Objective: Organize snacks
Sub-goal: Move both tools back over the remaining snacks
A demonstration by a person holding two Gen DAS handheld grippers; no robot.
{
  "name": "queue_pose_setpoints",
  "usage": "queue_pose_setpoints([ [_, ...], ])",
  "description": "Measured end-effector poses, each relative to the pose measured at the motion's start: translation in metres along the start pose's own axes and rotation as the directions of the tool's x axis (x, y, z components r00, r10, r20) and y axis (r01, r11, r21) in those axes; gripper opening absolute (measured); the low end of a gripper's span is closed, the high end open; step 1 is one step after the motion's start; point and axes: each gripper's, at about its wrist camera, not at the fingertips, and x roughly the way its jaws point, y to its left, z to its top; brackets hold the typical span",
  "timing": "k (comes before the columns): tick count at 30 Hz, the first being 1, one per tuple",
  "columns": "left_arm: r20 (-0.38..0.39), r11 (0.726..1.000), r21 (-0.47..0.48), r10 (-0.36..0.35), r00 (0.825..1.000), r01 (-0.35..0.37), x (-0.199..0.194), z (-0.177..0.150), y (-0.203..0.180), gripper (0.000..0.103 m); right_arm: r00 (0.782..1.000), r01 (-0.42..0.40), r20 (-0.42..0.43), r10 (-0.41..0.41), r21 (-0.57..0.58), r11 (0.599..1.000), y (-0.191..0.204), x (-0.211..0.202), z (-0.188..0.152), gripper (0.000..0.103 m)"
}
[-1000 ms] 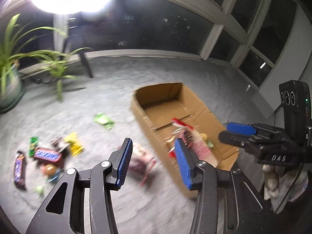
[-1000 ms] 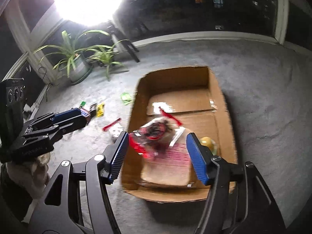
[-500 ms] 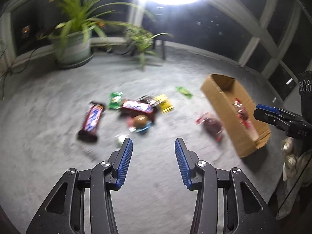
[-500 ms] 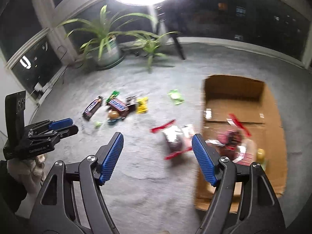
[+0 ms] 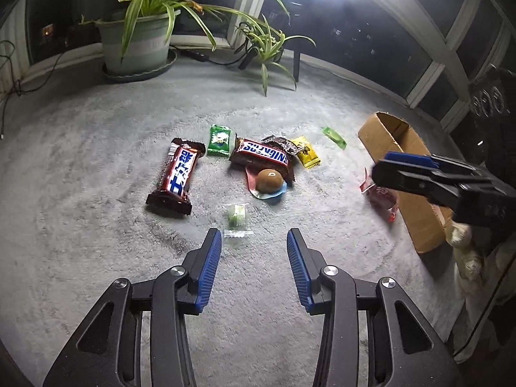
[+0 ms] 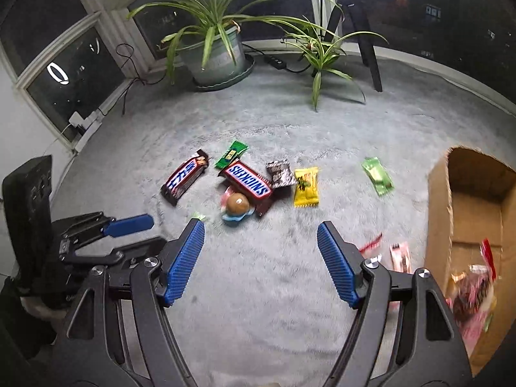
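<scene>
Several snacks lie on the grey carpet: a Snickers bar [image 5: 262,154] [image 6: 250,180], a second brown chocolate bar [image 5: 177,175] [image 6: 185,177], a round brown sweet [image 5: 269,180] [image 6: 237,204], a yellow packet [image 5: 306,151] [image 6: 305,187], green packets [image 5: 219,138] [image 6: 377,175] and a small green candy [image 5: 237,219]. The cardboard box [image 5: 416,206] [image 6: 474,200] stands at the right, with a red snack bag [image 6: 474,287] inside. My left gripper [image 5: 254,242] is open and empty just short of the small green candy. My right gripper [image 6: 261,235] is open and empty above bare carpet near the round sweet.
A red packet [image 5: 380,196] [image 6: 400,254] lies beside the box. A large potted plant [image 5: 138,48] [image 6: 216,54] and a smaller plant [image 5: 264,48] [image 6: 319,54] stand at the back by the windows, with a black stand leg [image 6: 371,54] and cables.
Both grippers have swung left, away from the box and toward the pile of snacks, and come closer to it. Both stay open and empty.
</scene>
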Motion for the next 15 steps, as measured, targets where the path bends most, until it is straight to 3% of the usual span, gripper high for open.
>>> queue_pose_setpoints([
  [4, -0.006, 1.000, 0.012, 0.001, 1.000, -0.001, 0.008, 0.004, 0.001, 0.037, 0.999, 0.030, -0.022, -0.029, 0.014, 0.999, -0.015, 0.018, 0.016, 0.072],
  [6, -0.014, 1.000, 0.010, 0.005, 1.000, -0.005, 0.014, 0.005, 0.004, 0.037, 0.998, 0.038, -0.049, -0.037, 0.026, 0.999, -0.025, 0.030, 0.024, 0.058],
  [8, -0.023, 1.000, 0.008, 0.011, 1.000, -0.010, 0.020, 0.006, 0.006, 0.036, 0.996, 0.051, -0.079, -0.049, 0.029, 0.998, -0.033, 0.043, 0.028, 0.052],
  [15, -0.045, 0.999, 0.034, 0.030, 0.999, -0.028, 0.037, 0.009, 0.005, 0.031, 0.987, 0.066, -0.145, -0.063, 0.016, 0.998, -0.041, 0.076, 0.031, 0.048],
])
